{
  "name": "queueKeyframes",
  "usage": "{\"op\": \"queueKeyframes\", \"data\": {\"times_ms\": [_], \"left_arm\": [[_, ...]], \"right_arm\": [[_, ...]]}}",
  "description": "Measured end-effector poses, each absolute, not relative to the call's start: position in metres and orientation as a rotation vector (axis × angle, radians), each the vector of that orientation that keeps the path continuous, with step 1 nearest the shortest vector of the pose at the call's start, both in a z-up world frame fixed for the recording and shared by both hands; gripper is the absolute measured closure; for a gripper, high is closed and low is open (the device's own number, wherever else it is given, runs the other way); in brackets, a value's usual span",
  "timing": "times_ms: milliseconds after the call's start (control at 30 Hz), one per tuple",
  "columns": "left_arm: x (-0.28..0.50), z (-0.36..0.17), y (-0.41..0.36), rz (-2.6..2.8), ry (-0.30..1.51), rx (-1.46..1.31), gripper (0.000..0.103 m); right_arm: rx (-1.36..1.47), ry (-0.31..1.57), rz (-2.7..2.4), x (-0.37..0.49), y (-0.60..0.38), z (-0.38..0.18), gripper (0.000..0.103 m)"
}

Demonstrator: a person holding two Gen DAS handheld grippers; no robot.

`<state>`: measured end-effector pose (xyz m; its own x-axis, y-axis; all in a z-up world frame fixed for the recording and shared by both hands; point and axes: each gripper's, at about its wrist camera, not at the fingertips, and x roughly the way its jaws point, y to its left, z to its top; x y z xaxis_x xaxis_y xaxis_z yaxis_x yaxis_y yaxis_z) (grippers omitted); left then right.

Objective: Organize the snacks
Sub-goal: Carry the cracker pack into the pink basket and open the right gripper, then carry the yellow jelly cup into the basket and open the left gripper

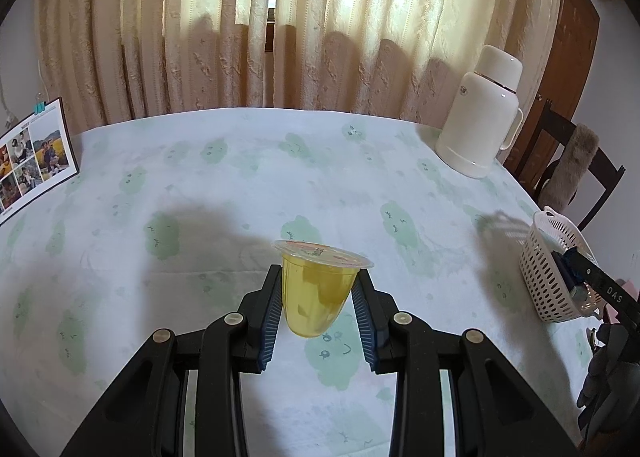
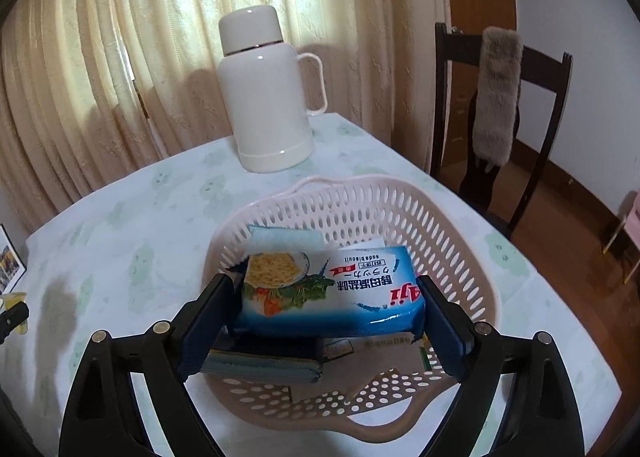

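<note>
Gripping a sealed yellow jelly cup (image 1: 316,289), the left tool (image 1: 316,315) holds it upright.

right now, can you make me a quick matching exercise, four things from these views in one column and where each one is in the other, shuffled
Things:
1. jelly cup
2. soda biscuit pack
3. thermos
4. photo card

Places:
A. standing on the table's far corner
B. held in the right claw over the basket
C. propped at the table's left edge
D. held in the left claw

Pairs: 1-D, 2-B, 3-A, 4-C
</note>
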<state>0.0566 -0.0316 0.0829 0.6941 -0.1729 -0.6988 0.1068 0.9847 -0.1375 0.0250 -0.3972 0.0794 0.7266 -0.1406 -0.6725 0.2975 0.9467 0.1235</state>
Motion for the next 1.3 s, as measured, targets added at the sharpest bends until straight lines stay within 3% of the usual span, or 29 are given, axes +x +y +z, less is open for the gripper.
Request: {"op": "queueKeyframes", "data": {"times_ms": [1300], "left_arm": [[0.055,0.063,-0.056,-0.169,0.837,-0.041,0.072]], "right_arm": [[0.405,0.559,-0.273,-0.026,-0.441,0.097,0.011]]}}
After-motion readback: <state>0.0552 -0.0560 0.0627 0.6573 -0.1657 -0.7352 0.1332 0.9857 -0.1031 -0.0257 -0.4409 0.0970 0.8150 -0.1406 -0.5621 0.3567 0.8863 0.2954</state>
